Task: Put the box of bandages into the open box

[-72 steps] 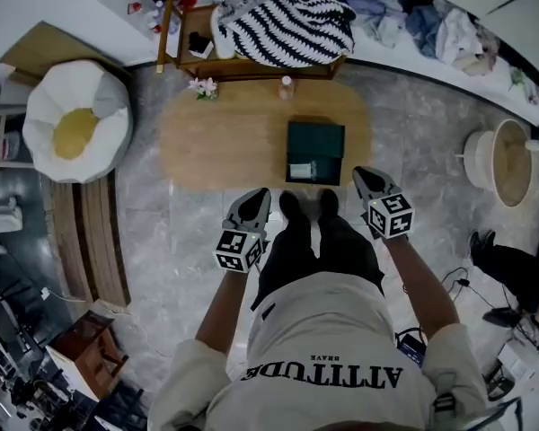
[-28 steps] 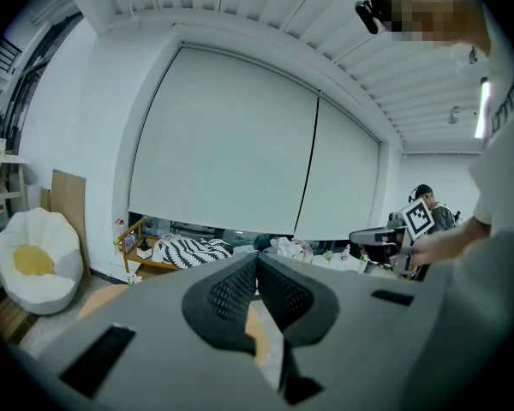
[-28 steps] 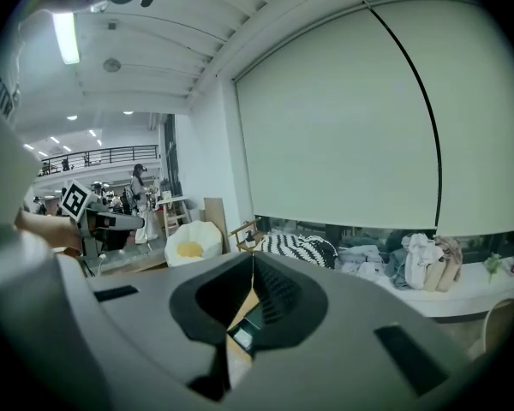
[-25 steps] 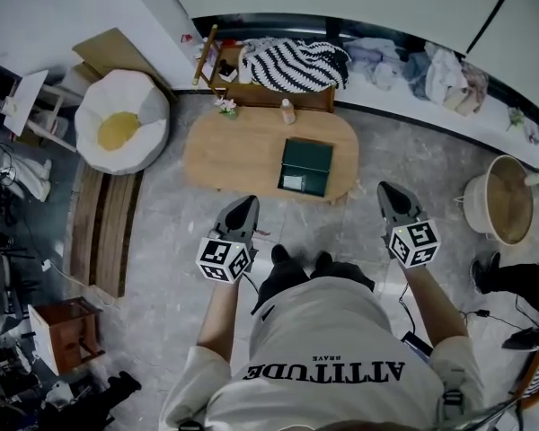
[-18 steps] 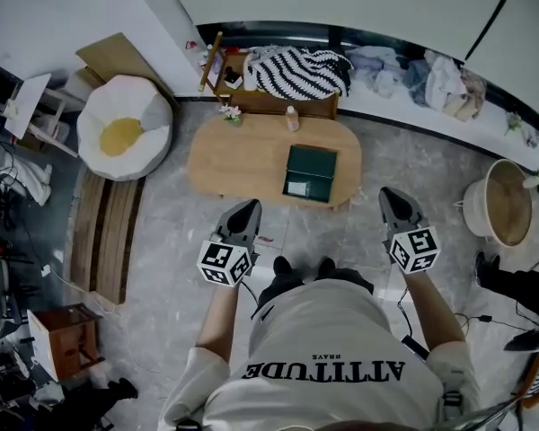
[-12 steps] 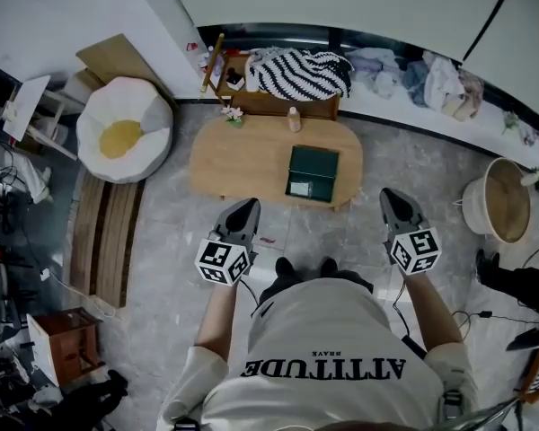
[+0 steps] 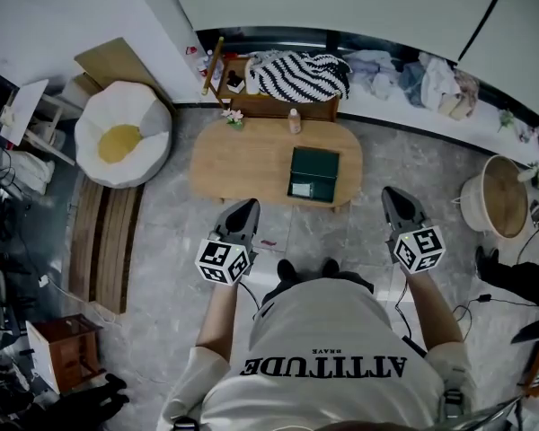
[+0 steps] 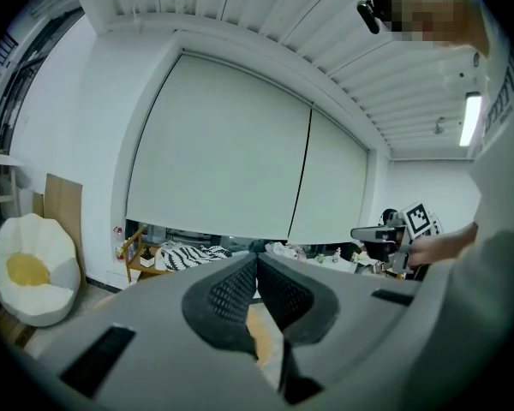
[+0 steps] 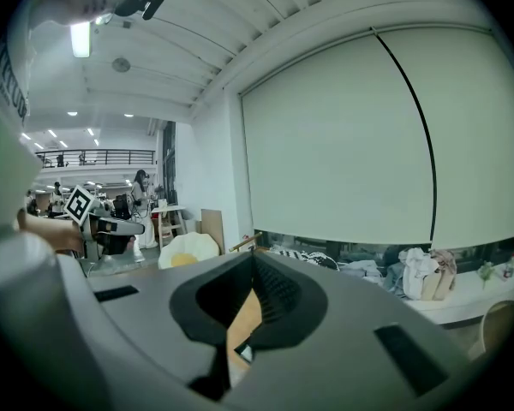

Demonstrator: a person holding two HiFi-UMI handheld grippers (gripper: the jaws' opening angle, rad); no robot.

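Observation:
A dark green box (image 7: pixel 313 174) lies on the right half of the low oval wooden table (image 7: pixel 242 160). A small pale item sits at its near end; I cannot tell what it is. Both grippers hang over the floor, short of the table's near edge. My left gripper (image 7: pixel 244 210) is shut and empty, and in the left gripper view its pads (image 8: pixel 257 259) meet with nothing between them. My right gripper (image 7: pixel 395 197) is also shut and empty, its jaws (image 9: pixel 252 259) closed tip to tip. No box of bandages can be made out.
A small bottle (image 7: pixel 294 120) and a flower sprig (image 7: pixel 232 117) stand at the table's far edge. Behind is a wooden rack with a striped blanket (image 7: pixel 296 73). A white beanbag (image 7: pixel 121 137) sits left, a round basket (image 7: pixel 499 191) right, and the person's feet (image 7: pixel 307 269) are between the grippers.
The person has stepped back from the table, so the table and green box now lie farther from both grippers. Both grippers have stayed shut and empty.

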